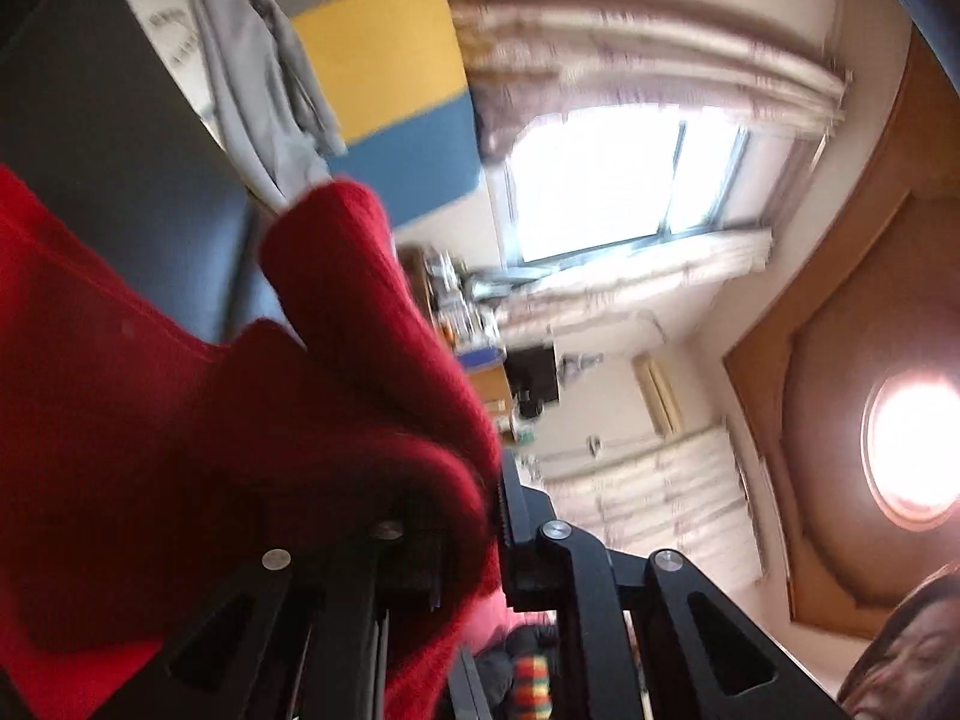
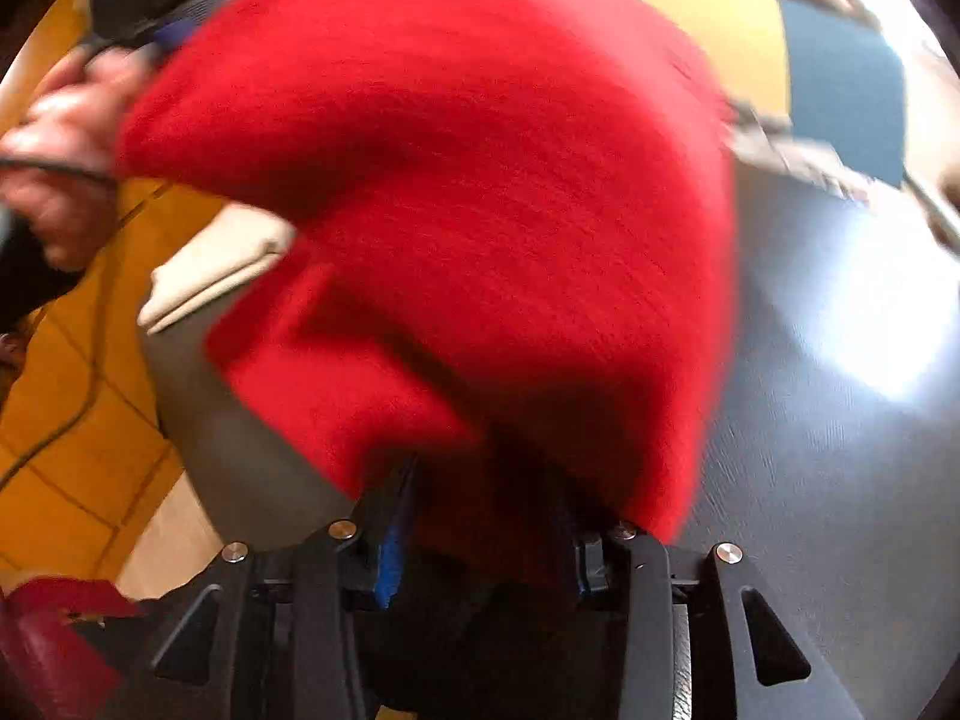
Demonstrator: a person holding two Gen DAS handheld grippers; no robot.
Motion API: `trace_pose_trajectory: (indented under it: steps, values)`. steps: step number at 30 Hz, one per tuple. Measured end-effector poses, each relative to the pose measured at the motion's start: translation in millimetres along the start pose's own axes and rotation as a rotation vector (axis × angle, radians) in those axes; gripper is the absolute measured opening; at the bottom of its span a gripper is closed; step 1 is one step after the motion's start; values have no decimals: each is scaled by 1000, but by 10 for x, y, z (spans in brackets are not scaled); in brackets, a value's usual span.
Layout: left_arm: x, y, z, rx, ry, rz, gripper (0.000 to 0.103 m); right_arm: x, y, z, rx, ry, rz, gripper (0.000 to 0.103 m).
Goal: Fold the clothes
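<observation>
Both my tongs, left tongs (image 1: pixel 474 516) and right tongs (image 2: pixel 486 516), clamp the red sweater (image 2: pixel 456 192), lifted; its body hangs ahead over the dark surface (image 2: pixel 828 432).

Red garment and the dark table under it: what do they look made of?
Red garment: looks like a soft knit, probably wool or acrylic; matte and fuzzy, with faint ribbing, draping in thick folds from both tools. Table: hard, smooth dark grey top, perhaps laminate or painted wood; it has a semi-gloss sheen with a bright window glare. Blur leaves both uncertain.
</observation>
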State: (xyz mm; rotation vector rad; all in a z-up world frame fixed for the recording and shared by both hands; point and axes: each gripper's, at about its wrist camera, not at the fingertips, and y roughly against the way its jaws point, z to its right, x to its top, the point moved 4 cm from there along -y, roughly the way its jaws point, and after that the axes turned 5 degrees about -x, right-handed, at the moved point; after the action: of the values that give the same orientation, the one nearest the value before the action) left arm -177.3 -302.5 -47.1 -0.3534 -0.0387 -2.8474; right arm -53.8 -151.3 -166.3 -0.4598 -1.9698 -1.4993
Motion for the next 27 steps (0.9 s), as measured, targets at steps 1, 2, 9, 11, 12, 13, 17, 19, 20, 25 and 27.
trace_pose_trajectory:
  steps: [1,2,9,11,12,13,17,19,20,25,27]
  values:
    - [17,70,-64,12,4,21,9,0,-2,41,12,-25,1,42]
    - [7,160,-159,21,20,29,8,1,-3,83,23,-51,2,42]
    - [-239,349,-779,119,106,1,23,-37,-16,-8,30,-33,-10,54]
    - [-260,319,-802,109,117,0,30,78,-76,-4,27,-24,-13,55]
    - [-271,304,-814,105,123,-1,35,84,-78,-7,29,-24,-14,55]
    - [-282,289,-825,100,129,-2,39,91,-78,-11,32,-24,-15,55]
    - [-324,229,-871,82,151,-4,47,178,171,-176,149,32,55,54]
    - [-345,200,-894,72,163,-5,51,274,357,-310,195,88,122,53]
    - [-355,185,-906,68,169,-5,53,335,435,-373,205,112,155,53]
    - [-319,101,-865,113,136,-40,57,533,446,-385,158,67,165,61]
    - [-305,62,-860,142,133,-54,59,595,259,-402,201,43,117,62]
